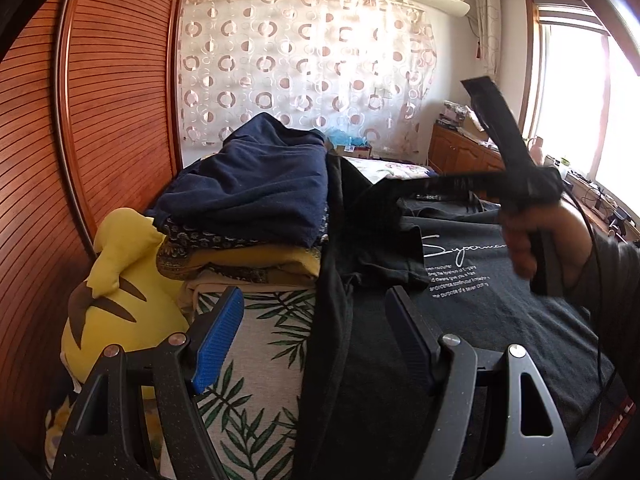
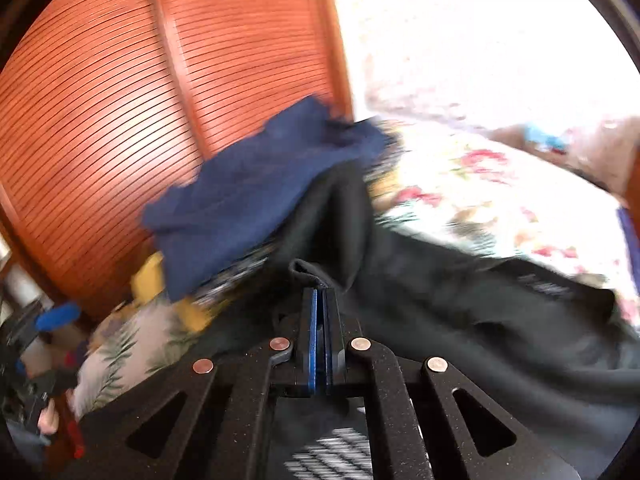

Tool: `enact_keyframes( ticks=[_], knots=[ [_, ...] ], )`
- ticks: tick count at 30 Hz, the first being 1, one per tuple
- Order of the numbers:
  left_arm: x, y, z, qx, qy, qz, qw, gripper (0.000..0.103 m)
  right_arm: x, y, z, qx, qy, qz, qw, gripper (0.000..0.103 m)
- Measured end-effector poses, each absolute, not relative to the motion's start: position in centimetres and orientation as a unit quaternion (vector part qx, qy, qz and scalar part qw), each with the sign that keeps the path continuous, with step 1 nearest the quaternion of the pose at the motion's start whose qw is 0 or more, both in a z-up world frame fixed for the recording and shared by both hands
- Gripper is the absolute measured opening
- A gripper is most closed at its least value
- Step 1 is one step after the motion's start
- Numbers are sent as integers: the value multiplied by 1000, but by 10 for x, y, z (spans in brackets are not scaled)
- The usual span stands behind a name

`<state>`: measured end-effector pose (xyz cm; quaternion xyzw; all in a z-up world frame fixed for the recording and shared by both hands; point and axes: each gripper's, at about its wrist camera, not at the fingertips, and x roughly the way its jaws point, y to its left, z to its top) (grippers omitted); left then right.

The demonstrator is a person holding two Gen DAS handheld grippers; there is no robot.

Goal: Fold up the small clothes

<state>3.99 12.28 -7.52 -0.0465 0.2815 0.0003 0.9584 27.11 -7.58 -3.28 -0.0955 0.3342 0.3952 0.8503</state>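
Note:
A black T-shirt [image 1: 472, 280] with white lettering lies spread on the bed; one edge of it is lifted. My left gripper [image 1: 316, 324] is open, its blue-padded fingers either side of a hanging black fold. My right gripper [image 2: 320, 300] is shut on the black T-shirt's [image 2: 460, 300] edge and pulls it up; in the left wrist view it shows at the right [image 1: 404, 196] with the holding hand. A stack of folded clothes with a navy garment [image 1: 256, 184] on top sits at the left; it also shows in the right wrist view [image 2: 256, 196].
A yellow plush toy [image 1: 116, 292] lies left of the stack against the wooden slatted wardrobe [image 1: 100, 100]. A leaf-print cloth [image 1: 260, 360] covers the near bed. A floral sheet [image 2: 500, 196] lies beyond. Wooden cabinets [image 1: 460, 152] and a window stand at the right.

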Motion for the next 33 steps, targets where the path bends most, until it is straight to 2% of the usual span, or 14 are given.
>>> enact_keyframes(
  ticks=[4, 5, 6, 7, 8, 9, 11, 12, 23, 33],
  knots=[
    [46, 115, -77, -42, 289, -6, 956, 74, 312, -93, -33, -91, 369, 285, 880, 2],
    [48, 114, -78, -41, 290, -8, 956, 74, 317, -96, -34, -85, 371, 283, 881, 6],
    [52, 111, -79, -41, 293, -10, 955, 74, 320, -96, -35, -86, 372, 275, 882, 10],
    [55, 109, -79, -40, 295, -12, 955, 74, 323, -96, -37, -90, 370, 266, 885, 22],
    [58, 106, -81, -38, 297, -15, 954, 74, 324, -100, -35, -93, 368, 265, 887, 28],
    [64, 102, -81, -36, 302, -19, 952, 74, 322, -101, -36, -94, 364, 266, 887, 29],
    [74, 97, -83, -32, 309, -23, 950, 74, 318, -103, -38, -96, 358, 271, 888, 42],
    [80, 94, -85, -28, 313, -25, 949, 74, 315, -106, -39, -98, 357, 270, 889, 44],
    [140, 55, -109, 3, 379, -44, 924, 74, 276, -178, -69, -122, 376, 256, 882, 44],
    [169, 30, -124, 26, 420, -57, 905, 74, 227, -259, -53, -111, 363, 215, 900, 44]
  ],
)
